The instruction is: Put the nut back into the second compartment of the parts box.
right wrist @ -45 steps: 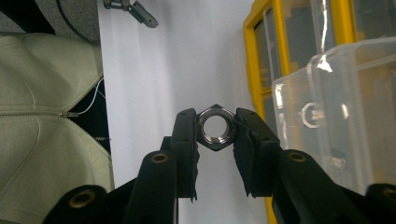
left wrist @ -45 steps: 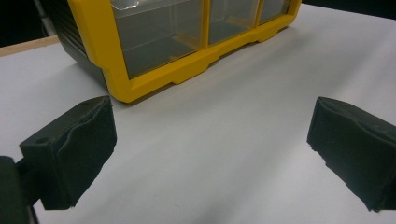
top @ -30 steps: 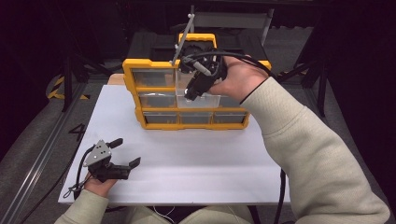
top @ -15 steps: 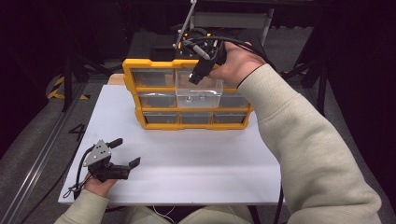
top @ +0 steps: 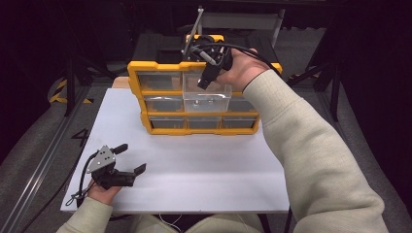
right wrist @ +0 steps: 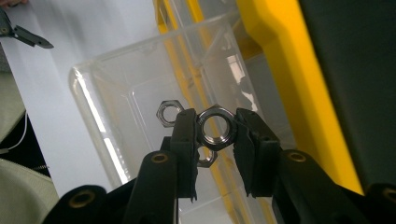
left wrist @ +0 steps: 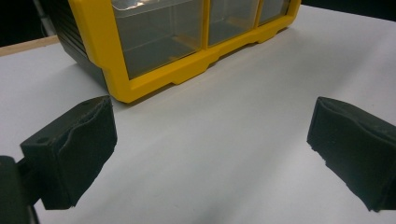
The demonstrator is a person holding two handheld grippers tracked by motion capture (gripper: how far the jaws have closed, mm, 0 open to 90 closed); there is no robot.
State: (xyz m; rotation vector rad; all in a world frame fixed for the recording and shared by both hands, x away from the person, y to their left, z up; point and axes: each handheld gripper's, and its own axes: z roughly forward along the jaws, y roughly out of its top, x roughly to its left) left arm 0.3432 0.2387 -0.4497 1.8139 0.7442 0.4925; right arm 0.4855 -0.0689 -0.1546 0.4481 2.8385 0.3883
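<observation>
Currently the right gripper (right wrist: pixel 215 135) clamps a large steel nut (right wrist: pixel 215 127) between its two black jaws, held by the flats with the hole facing the camera. It hangs over the clear drawer (top: pixel 206 97) pulled out of the yellow organizer (top: pixel 145 92); in the high view the right gripper (top: pixel 208 77) sits above that drawer.

Two smaller nuts lie on the drawer floor: one (right wrist: pixel 169 112) just beside the left jaw, another (right wrist: pixel 208 160) partly hidden under it.

Risks:
- The pads bear on narrow flats. A twist of the wrist could roll the nut out, and it could then bounce off the drawer rim onto the white table (top: pixel 194 165).
- Pressing down on the extended drawer could tip it or pull it free.

The left gripper (top: pixel 130 160) rests on the table, jaws wide apart and empty, well apart from the organizer.
</observation>
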